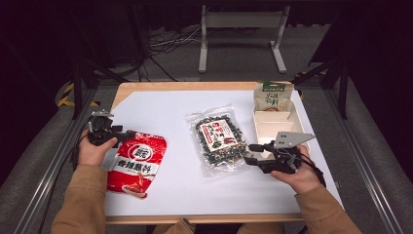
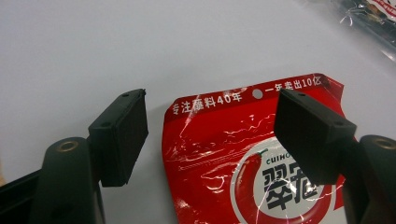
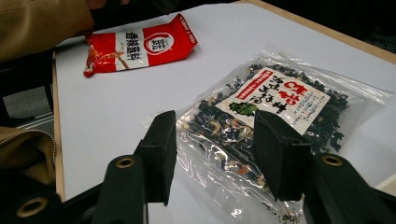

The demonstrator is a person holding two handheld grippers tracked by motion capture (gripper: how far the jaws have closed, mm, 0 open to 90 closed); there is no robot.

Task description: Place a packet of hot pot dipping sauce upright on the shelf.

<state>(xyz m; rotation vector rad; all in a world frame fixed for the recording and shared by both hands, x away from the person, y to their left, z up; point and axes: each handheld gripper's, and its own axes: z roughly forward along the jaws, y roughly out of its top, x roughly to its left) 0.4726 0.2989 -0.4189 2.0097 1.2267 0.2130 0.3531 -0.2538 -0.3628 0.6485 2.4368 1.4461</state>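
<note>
Red sauce pouch [image 1: 137, 163] and clear bag of dried mix [image 1: 219, 138] are the two things being reached for, and both lie flat on the white tabletop [image 1: 160, 109]: the pouch near the left front, the clear bag near the middle, well apart from each other. At the right rear sits a pale divided tray [image 1: 272, 124], and a green snack pack [image 1: 272, 96] stands in its far compartment; the nearer compartments look bare. That suggests, as a judgement only, that one packet is already stowed and two are left.

The left tongs [image 1: 127, 132] hover at the top edge of the red pouch. In the left gripper view, the left tongs [image 2: 210, 126] stand spread, with the pouch's [image 2: 243, 154] upper corner between the jaws but neither pad pressing on it. The right tongs [image 1: 253, 148] sit at the right edge of the clear bag. In the right gripper view they [image 3: 215, 149] are likewise released, straddling the crinkled corner of the bag [image 3: 275, 102] without pinching it.

So neither packet is gripped or lifted yet; both grasps and both transfers appear to remain.
</note>
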